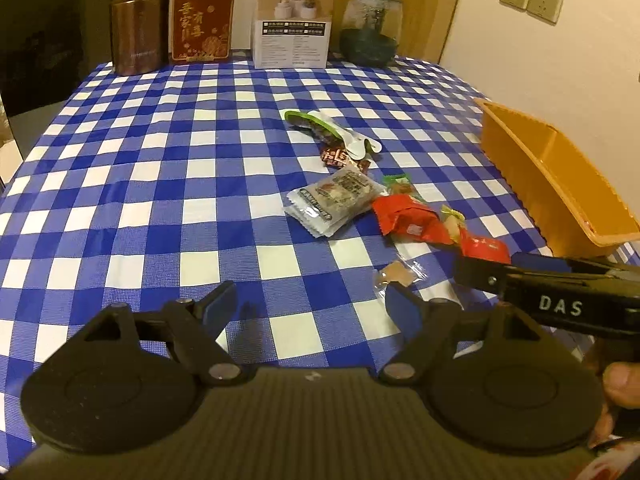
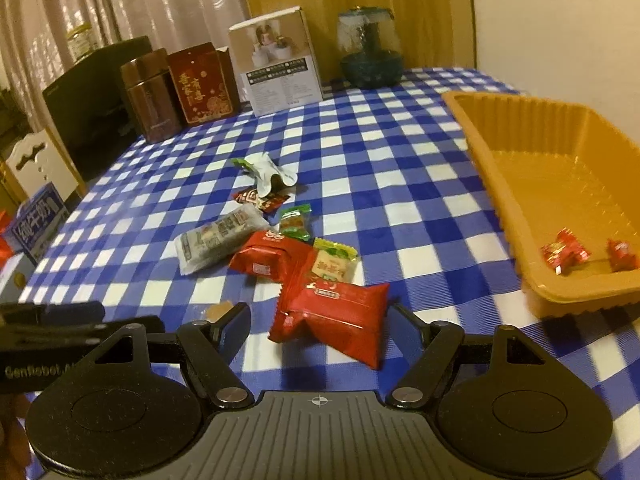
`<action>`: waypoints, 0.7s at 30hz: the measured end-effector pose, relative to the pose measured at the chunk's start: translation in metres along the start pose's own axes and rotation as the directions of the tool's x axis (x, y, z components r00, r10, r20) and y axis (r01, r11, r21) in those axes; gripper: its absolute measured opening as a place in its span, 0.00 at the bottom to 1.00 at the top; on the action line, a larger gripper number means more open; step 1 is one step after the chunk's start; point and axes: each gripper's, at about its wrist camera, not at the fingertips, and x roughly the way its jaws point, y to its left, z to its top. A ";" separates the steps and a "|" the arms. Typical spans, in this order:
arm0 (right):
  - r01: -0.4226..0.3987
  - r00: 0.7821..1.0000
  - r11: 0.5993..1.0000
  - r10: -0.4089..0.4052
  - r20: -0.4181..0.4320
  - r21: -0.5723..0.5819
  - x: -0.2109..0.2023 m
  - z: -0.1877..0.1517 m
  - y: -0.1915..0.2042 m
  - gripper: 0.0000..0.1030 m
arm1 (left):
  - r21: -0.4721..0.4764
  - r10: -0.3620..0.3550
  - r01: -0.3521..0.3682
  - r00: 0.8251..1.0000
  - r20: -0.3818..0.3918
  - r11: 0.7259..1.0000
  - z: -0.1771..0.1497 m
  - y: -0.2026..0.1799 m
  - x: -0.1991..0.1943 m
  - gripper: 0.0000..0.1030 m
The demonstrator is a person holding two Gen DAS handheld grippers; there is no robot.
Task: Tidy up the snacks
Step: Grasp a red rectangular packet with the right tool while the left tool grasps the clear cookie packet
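Note:
Several snack packets lie in a loose pile on the blue checked tablecloth. A grey-white packet lies beside a red packet. A larger red packet lies between the fingers of my right gripper, which is open and low over the cloth. An orange tray at the right holds two small red candies. My left gripper is open and empty over bare cloth, left of the pile. The right gripper also shows in the left wrist view.
A brown tin, a red box, a white carton and a glass jar stand along the far edge. A green-and-white wrapper and small dark candies lie beyond the pile. A clear wrapper lies near.

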 end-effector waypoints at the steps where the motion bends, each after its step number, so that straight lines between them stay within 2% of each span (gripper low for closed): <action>1: 0.005 1.000 1.000 -0.005 0.000 0.004 0.002 0.001 0.001 0.73 | -0.004 -0.002 0.002 1.000 0.000 1.000 0.000 0.000 0.000 0.77; 6: 0.044 0.999 0.999 -0.044 -0.008 0.002 0.011 0.002 0.005 0.72 | -0.001 -0.011 0.011 1.000 -0.005 1.000 0.000 0.000 0.004 0.77; 7: 0.053 0.999 0.999 -0.053 -0.010 -0.004 0.012 0.002 0.006 0.66 | 0.004 -0.011 0.011 1.000 -0.008 1.000 -0.001 0.000 0.005 0.77; 8: 0.058 0.998 0.998 -0.058 -0.012 -0.009 0.012 0.001 0.006 0.54 | 0.010 -0.015 0.015 1.000 -0.012 1.000 -0.001 -0.001 0.006 0.77; 12: 0.066 0.998 0.998 -0.066 -0.004 -0.023 0.008 -0.001 0.003 0.48 | 0.050 -0.034 0.034 0.999 -0.011 0.998 -0.002 -0.007 0.007 0.77; 17: 0.082 0.997 0.997 -0.082 0.013 -0.014 -0.004 -0.004 -0.005 0.47 | 0.132 -0.068 0.067 0.998 0.001 0.989 -0.001 -0.022 0.010 0.75; 21: 0.087 0.996 0.996 -0.087 0.018 -0.004 -0.013 -0.006 -0.010 0.47 | 0.203 -0.087 0.084 0.996 0.007 0.976 0.001 -0.033 0.016 0.65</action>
